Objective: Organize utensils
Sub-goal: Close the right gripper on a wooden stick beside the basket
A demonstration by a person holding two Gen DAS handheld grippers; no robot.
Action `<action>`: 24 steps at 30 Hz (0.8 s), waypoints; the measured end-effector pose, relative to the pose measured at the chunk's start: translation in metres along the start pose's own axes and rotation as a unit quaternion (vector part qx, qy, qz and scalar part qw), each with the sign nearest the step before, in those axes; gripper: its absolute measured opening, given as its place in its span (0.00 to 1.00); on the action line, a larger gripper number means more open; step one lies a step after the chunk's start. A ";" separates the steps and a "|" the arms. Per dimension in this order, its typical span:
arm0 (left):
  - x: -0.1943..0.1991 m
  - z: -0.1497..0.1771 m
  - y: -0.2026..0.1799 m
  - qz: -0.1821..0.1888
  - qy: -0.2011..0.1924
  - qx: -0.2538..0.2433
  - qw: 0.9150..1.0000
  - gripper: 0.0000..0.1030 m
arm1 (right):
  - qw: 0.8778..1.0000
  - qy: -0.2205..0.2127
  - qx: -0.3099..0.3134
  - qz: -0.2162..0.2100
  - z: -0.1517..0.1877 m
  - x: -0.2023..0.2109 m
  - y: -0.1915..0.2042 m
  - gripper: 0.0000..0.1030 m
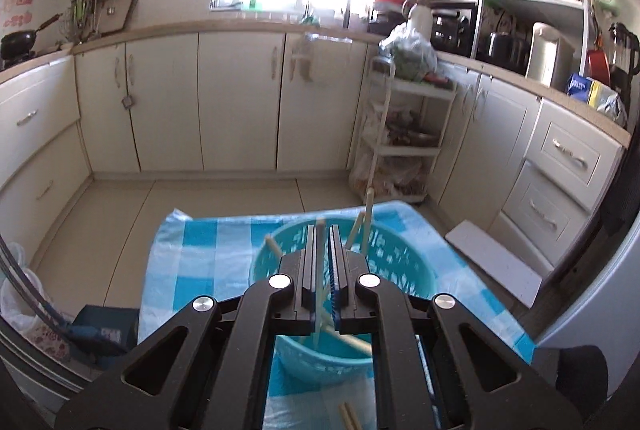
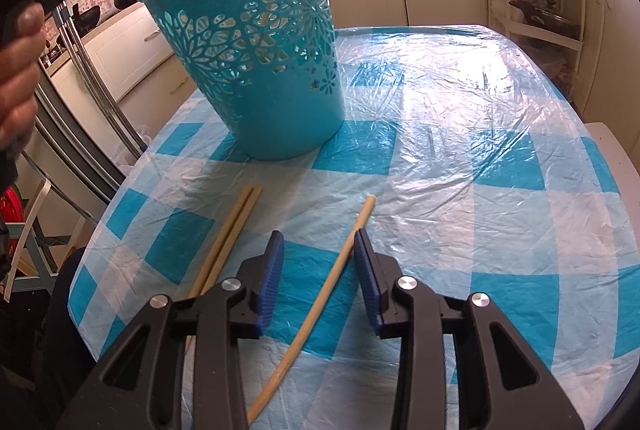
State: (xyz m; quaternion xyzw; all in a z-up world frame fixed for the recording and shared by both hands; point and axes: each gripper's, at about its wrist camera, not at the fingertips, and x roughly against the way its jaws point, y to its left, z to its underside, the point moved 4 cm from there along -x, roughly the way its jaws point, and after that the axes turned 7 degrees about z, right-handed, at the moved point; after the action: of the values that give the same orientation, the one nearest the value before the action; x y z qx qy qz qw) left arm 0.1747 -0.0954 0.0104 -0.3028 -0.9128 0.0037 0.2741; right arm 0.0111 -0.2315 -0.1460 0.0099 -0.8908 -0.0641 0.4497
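Black gripper arms fill the bottom of both views. In the right wrist view the right gripper (image 2: 319,236) hangs low over the table (image 2: 500,134) with its blue pads apart, and one chopstick (image 2: 320,294) lies on the cloth between them; the pad on the right seems to touch it near its far end, the other pad stands clear of it, so nothing is clamped. Just left of that gripper a pair of chopsticks (image 2: 230,230) lies side by side, touching each other, with their near ends hidden under the gripper's arm.

Beyond both stands the basket (image 2: 280,102), a teal pail with flower cut-outs, upright on the checked plastic cloth near the table's left edge. It blocks the way straight ahead on the left, while the whole right half of the cloth is bare. At top left a hand (image 2: 18,70) holds the left gripper's handle above the basket.

From the left wrist, the left gripper (image 1: 322,230) is closed on a thin pale stick (image 1: 319,262) directly over the basket's mouth. Several more sticks (image 1: 362,230) lean inside against the rim. Past the table's far edge lie open floor, cream cabinets, and a white rack (image 1: 404,134) at the right corner.
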 end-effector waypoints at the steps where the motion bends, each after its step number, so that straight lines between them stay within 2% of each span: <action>1: 0.001 0.005 0.002 0.000 0.003 0.003 1.000 0.06 | 1.000 0.000 0.000 0.003 0.000 0.000 0.000 0.35; 2: 0.004 0.010 0.006 -0.002 0.004 0.007 1.000 0.10 | 1.000 0.000 0.000 0.006 0.001 0.001 0.000 0.35; 4: 0.011 0.018 0.011 -0.008 0.000 0.017 1.000 0.24 | 1.000 -0.001 -0.010 0.014 0.003 0.003 0.000 0.35; 5: 0.019 0.024 0.018 -0.017 -0.007 0.026 0.999 0.38 | 1.000 -0.002 -0.012 0.017 0.004 0.004 0.000 0.35; 6: 0.024 0.029 0.022 -0.025 -0.013 0.034 0.999 0.47 | 1.000 -0.002 -0.011 0.024 0.005 0.005 0.001 0.35; 8: 0.036 0.043 0.036 -0.039 -0.020 0.056 0.997 0.50 | 0.999 0.000 -0.007 0.036 0.004 0.004 0.004 0.35; 10: 0.042 0.058 0.051 -0.048 -0.017 0.079 0.996 0.51 | 0.999 0.006 -0.006 0.049 0.002 0.003 0.005 0.30; 13: 0.044 0.085 0.071 -0.059 -0.002 0.113 0.992 0.54 | 0.997 0.008 0.009 0.073 -0.002 -0.001 0.006 0.17; 14: 0.041 0.098 0.079 -0.060 0.012 0.127 0.990 0.54 | 0.997 0.011 0.022 0.074 -0.002 -0.002 0.007 0.09; 15: 0.038 0.109 0.083 -0.061 0.022 0.135 0.989 0.54 | 0.996 0.014 0.043 0.071 -0.003 -0.002 0.009 0.07; 19: 0.025 0.139 0.086 -0.054 0.051 0.139 0.987 0.54 | 0.990 0.019 0.131 0.052 0.001 0.001 0.016 0.06; 24: 0.004 0.167 0.084 -0.048 0.088 0.133 0.986 0.58 | 0.990 0.053 0.114 0.066 -0.004 0.000 0.007 0.08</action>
State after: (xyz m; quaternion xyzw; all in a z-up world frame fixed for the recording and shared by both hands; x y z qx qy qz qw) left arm 0.1340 0.0019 -0.1436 -0.2185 -0.8900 0.0848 0.3911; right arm 0.0149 -0.2247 -0.1428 0.0062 -0.8657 0.0683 0.4958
